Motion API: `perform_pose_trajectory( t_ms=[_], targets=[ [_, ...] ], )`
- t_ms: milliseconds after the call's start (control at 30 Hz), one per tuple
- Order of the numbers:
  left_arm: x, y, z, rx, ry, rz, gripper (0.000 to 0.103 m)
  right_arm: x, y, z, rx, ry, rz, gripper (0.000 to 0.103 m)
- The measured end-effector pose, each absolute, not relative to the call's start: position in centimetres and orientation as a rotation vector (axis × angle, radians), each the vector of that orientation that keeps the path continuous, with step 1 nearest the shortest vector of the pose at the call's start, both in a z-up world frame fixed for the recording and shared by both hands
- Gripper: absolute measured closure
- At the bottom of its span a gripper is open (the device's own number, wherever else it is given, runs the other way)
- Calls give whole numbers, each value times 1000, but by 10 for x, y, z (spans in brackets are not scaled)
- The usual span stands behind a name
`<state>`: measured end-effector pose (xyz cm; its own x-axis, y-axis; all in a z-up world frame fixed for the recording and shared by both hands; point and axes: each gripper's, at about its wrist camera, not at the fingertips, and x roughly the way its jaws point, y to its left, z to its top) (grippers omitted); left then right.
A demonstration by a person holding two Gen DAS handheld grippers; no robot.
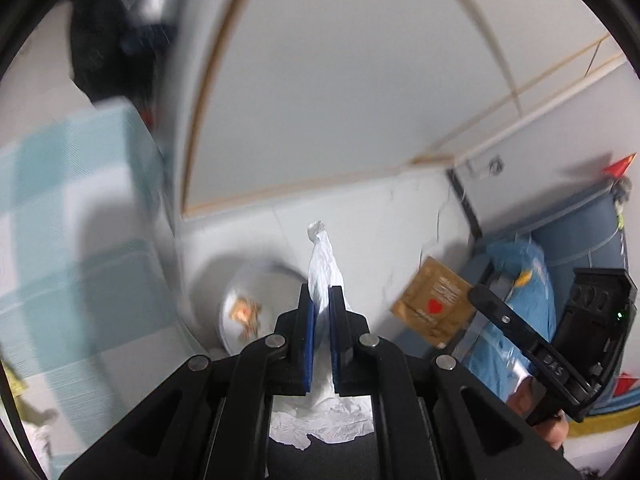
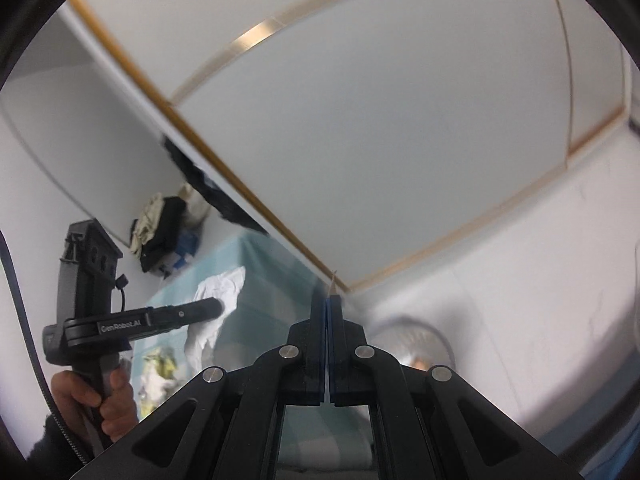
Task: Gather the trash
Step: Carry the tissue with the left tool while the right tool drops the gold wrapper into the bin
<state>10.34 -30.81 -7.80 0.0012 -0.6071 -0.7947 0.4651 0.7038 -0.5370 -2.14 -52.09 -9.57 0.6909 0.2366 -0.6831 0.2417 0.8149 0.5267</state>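
A pale floor runs up to a white wall, with a blue checked cloth (image 1: 72, 208) on the left. The round white bin (image 1: 256, 312) lies on the floor just ahead of the left gripper (image 1: 320, 300), a little to its left. That gripper pinches a crumpled white tissue (image 1: 325, 264) that pokes up long and thin. The right gripper (image 2: 327, 304) is pressed together on a thin brown wrapper (image 1: 430, 300).
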Motion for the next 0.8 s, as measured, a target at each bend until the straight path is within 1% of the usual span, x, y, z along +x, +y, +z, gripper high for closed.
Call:
perform_pose_trajectory(
  t_ms=[100, 167, 333, 467, 533, 733, 767, 800],
  targets=[
    [108, -331, -114, -36, 1417, -817, 100, -11, -528, -138, 684, 901, -8, 103],
    [109, -341, -131, -27, 1467, -818, 100, -7, -532, -162, 705, 946, -14, 103],
    [110, -364, -164, 31, 1538, -809, 100, 5, -535, -211, 777, 1015, -23, 103],
    [106, -374, -176, 45, 1578, -812, 100, 13, -534, -240, 810, 1062, -24, 102],
    [104, -381, -182, 46, 1597, -808, 100, 14, -532, -249, 811, 1076, -17, 100],
    [101, -382, -181, 54, 1632, -797, 100, 13, -528, -270, 833, 1130, 18, 99],
    [101, -383, -182, 57, 1636, -794, 100, 12, -528, -271, 837, 1135, 25, 96],
    [100, -384, -183, 59, 1642, -792, 100, 9, -529, -269, 842, 1137, 31, 89]
  ],
)
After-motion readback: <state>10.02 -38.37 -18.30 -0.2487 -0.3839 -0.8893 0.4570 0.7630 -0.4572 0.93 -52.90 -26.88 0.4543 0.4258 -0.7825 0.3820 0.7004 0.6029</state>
